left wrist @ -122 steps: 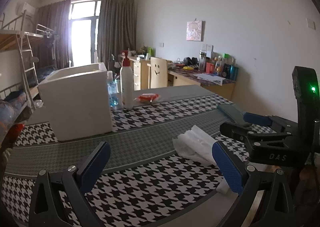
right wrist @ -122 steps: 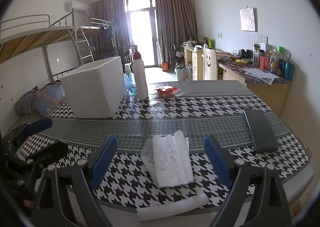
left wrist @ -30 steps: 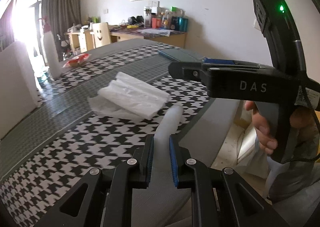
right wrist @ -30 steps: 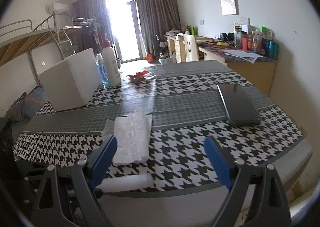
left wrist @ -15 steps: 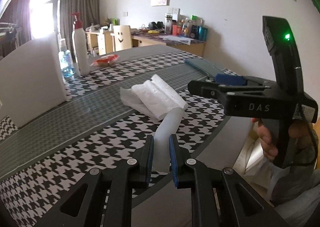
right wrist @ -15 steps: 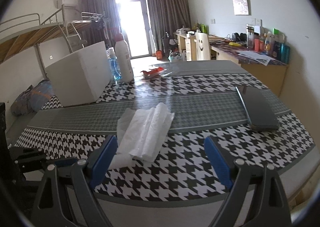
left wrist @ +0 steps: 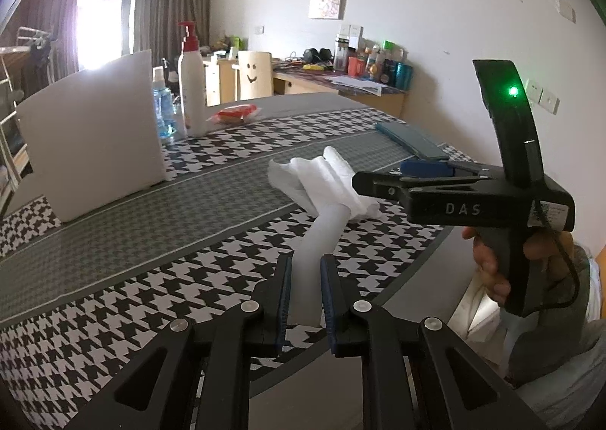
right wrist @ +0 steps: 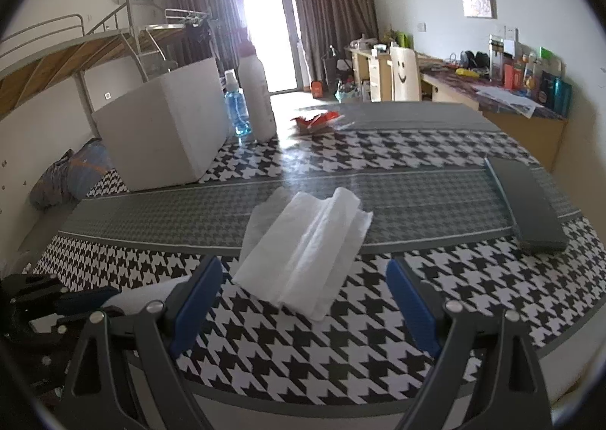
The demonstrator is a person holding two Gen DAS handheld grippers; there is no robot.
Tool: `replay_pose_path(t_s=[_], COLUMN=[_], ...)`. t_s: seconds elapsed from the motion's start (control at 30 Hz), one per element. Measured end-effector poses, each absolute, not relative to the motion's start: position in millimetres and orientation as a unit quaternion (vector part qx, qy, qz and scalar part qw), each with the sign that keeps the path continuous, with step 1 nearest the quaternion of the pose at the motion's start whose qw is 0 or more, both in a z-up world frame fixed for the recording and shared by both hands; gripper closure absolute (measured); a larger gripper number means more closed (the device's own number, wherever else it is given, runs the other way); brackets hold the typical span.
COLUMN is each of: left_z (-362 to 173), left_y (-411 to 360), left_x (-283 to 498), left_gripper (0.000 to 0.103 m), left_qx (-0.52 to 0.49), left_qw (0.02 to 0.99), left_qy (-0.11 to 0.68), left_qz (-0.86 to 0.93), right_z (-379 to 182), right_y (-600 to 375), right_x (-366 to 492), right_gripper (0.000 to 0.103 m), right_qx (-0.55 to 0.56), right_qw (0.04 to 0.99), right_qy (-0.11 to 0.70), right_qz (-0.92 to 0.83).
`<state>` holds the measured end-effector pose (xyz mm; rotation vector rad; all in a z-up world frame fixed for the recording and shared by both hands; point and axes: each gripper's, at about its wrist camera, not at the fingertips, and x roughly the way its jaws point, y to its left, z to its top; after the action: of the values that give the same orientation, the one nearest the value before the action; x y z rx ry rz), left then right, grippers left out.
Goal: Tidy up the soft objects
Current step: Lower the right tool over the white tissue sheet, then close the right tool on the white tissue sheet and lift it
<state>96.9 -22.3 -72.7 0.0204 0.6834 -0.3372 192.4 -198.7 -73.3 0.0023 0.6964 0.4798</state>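
Left gripper [left wrist: 306, 291] clenched on white roll [left wrist: 316, 248], long axis pointing at folded cloth [right wrist: 303, 252] mid-table; right gripper [right wrist: 303, 301] released, nearer, cloth directly ahead.

A white foam box [right wrist: 163, 127] is standing on the houndstooth-patterned surface [right wrist: 378, 339], with a blue-tinted bottle [right wrist: 235, 108] and a tall white pump bottle [right wrist: 257, 96] standing just beside it. A red packet [right wrist: 316, 120] is lying near the far edge. A dark flat case [right wrist: 528, 202] is resting on the right side. A chair with a smiley face [right wrist: 404, 74] is sitting beyond, beside a cluttered desk [right wrist: 503, 104], and a bunk bed [right wrist: 68, 47] is standing at left
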Motion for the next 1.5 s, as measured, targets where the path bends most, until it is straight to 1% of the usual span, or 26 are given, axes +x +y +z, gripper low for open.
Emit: replay_pose_path(t_s=[0.27,0.4,0.43,0.5,0.63,0.7,0.8,0.93,1.07,1.17,1.2,1.27,1.33,1.37,1.4,1.47,1.5], left_z=[-71.3,-70.2,-69.8,-69.6,-69.7,-69.6,-69.8,-70.0,-69.2,-70.2,-70.6,-70.7,-70.4,-70.3,-70.3,-70.4,-70.5], left_y=[-12.0,-9.6,-8.4,-7.5,-5.2,-4.3,-2.8,-1.1,-2.5,-3.2,-3.3,-2.9,-3.1,-3.3,-4.0,-3.3,-3.0], left_x=[97.0,96.8,97.4,98.8,100.5,101.0,104.1,108.1,110.6,113.2,113.9,114.4,115.9,117.2,118.0,118.4,118.1], left_gripper=[0.086,0.086,0.086,0.086,0.086,0.086,0.086,0.086,0.086,0.086,0.086,0.086,0.086,0.086,0.086,0.086,0.086], left_qx=[0.004,0.002,0.001,0.0,-0.001,-0.002,-0.004,-0.006,-0.005,-0.006,-0.007,-0.008,-0.009,-0.009,-0.008,-0.008,-0.008], left_qw=[0.93,0.93,0.93,0.931,0.93,0.93,0.931,0.931,0.931,0.931,0.931,0.931,0.932,0.932,0.932,0.932,0.932], left_qy=[0.334,0.332,0.332,0.332,0.334,0.334,0.335,0.334,0.333,0.335,0.335,0.334,0.333,0.332,0.332,0.332,0.331], left_qz=[-0.156,-0.156,-0.156,-0.154,-0.152,-0.151,-0.148,-0.144,-0.146,-0.145,-0.145,-0.145,-0.145,-0.145,-0.145,-0.144,-0.144], right_z=[-80.3,-83.3,-84.2,-86.2,-89.0,-91.3,-93.8,-98.1,-101.9,-101.1,-101.5,-101.8,-101.6,-101.6,-101.6,-101.7,-101.8], right_y=[-185.3,-177.2,-175.7,-173.8,-170.8,-169.3,-166.7,-162.8,-161.1,-160.7,-159.8,-158.2,-158.2,-158.5,-157.9,-157.7,-158.8], right_x=[200.9,203.7,204.5,206.3,208.8,210.4,211.1,213.3,216.1,217.5,218.1,217.4,218.0,218.3,217.8,217.6,218.0], right_gripper=[0.012,0.024,0.025,0.032,0.038,0.045,0.051,0.056,0.068,0.071,0.076,0.08,0.08,0.082,0.086,0.09,0.093], right_qx=[-0.004,-0.017,-0.019,-0.02,-0.023,-0.026,-0.032,-0.039,-0.046,-0.049,-0.055,-0.068,-0.069,-0.068,-0.074,-0.078,-0.079], right_qw=[0.905,0.899,0.898,0.896,0.892,0.891,0.889,0.887,0.885,0.885,0.886,0.887,0.885,0.885,0.886,0.888,0.889], right_qy=[0.355,0.366,0.369,0.374,0.381,0.386,0.39,0.397,0.405,0.407,0.407,0.406,0.41,0.411,0.41,0.407,0.406], right_qz=[0.234,0.238,0.238,0.24,0.241,0.239,0.237,0.233,0.224,0.22,0.217,0.21,0.209,0.208,0.203,0.198,0.196])
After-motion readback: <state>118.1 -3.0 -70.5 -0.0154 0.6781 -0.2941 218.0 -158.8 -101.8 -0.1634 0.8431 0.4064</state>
